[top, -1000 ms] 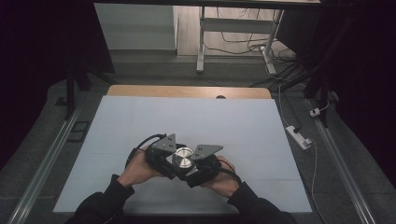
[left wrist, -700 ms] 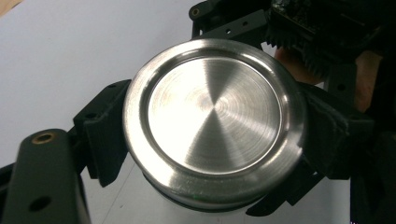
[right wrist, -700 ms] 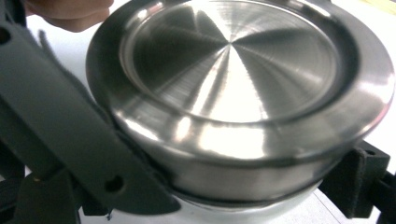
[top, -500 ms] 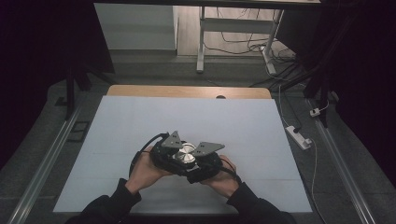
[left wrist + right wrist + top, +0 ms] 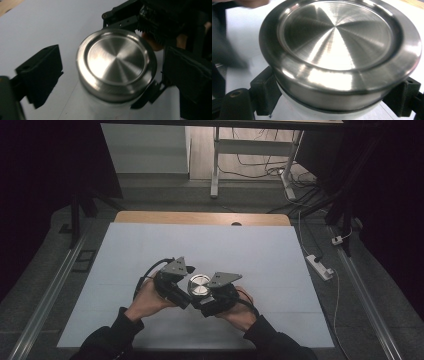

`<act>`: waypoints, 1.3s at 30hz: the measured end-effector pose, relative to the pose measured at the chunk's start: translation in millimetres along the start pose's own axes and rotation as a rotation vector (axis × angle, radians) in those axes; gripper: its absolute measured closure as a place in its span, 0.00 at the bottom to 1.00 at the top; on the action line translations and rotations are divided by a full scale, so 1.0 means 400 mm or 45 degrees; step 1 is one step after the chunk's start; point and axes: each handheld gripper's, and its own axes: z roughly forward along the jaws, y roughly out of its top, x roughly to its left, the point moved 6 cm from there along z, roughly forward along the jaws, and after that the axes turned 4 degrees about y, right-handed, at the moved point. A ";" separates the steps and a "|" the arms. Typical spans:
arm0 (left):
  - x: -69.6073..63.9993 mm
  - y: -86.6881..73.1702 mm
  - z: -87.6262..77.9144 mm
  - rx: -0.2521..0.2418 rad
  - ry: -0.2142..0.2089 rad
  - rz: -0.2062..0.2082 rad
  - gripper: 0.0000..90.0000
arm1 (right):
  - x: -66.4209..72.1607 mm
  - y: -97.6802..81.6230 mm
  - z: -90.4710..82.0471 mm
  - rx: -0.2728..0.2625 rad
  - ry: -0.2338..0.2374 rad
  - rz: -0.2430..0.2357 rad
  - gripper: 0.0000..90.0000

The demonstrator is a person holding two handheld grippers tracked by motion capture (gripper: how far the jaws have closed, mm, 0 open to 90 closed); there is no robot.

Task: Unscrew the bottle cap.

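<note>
Over the white table (image 5: 150,245), my right gripper (image 5: 332,105) clamps the white jar (image 5: 294,110) just under its steel lid (image 5: 337,42), one finger (image 5: 265,90) pressed on each side. My left gripper (image 5: 107,75) has just been opening; its fingers (image 5: 42,72) flank the lid (image 5: 116,62), clear of it.

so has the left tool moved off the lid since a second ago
Yes. The left tool has just been opening and has drawn slightly left, off the lid, toward the table's left edge.
</note>
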 end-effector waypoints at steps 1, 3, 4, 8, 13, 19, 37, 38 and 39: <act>0.000 -0.005 -0.005 -0.006 -0.040 0.016 0.04 | 0.003 0.002 -0.001 -0.007 0.019 -0.005 0.16; -0.003 -0.015 -0.013 -0.004 -0.104 0.081 0.05 | 0.011 0.005 -0.003 -0.010 0.055 -0.024 0.16; -0.007 -0.019 -0.014 -0.002 -0.126 0.106 0.06 | 0.015 0.006 -0.003 -0.013 0.077 -0.040 0.16; -0.026 -0.030 -0.011 0.023 -0.199 0.216 0.09 | 0.037 0.005 0.001 -0.006 0.148 -0.083 0.16; -0.037 -0.036 -0.013 0.015 -0.250 0.272 0.16 | 0.067 0.005 0.004 0.000 0.230 -0.157 0.16; -0.039 -0.036 -0.012 -0.007 -0.219 0.281 0.21 | 0.073 0.007 0.003 0.001 0.222 -0.177 0.16; -0.022 0.007 0.058 0.063 0.210 -0.084 0.21 | -0.010 -0.005 0.007 0.038 -0.077 0.024 0.16; -0.022 0.008 0.058 0.062 0.216 -0.085 0.21 | -0.011 -0.005 0.006 0.036 -0.081 0.026 0.16; -0.022 0.009 0.057 0.061 0.216 -0.085 0.21 | -0.012 -0.005 0.006 0.033 -0.083 0.025 0.16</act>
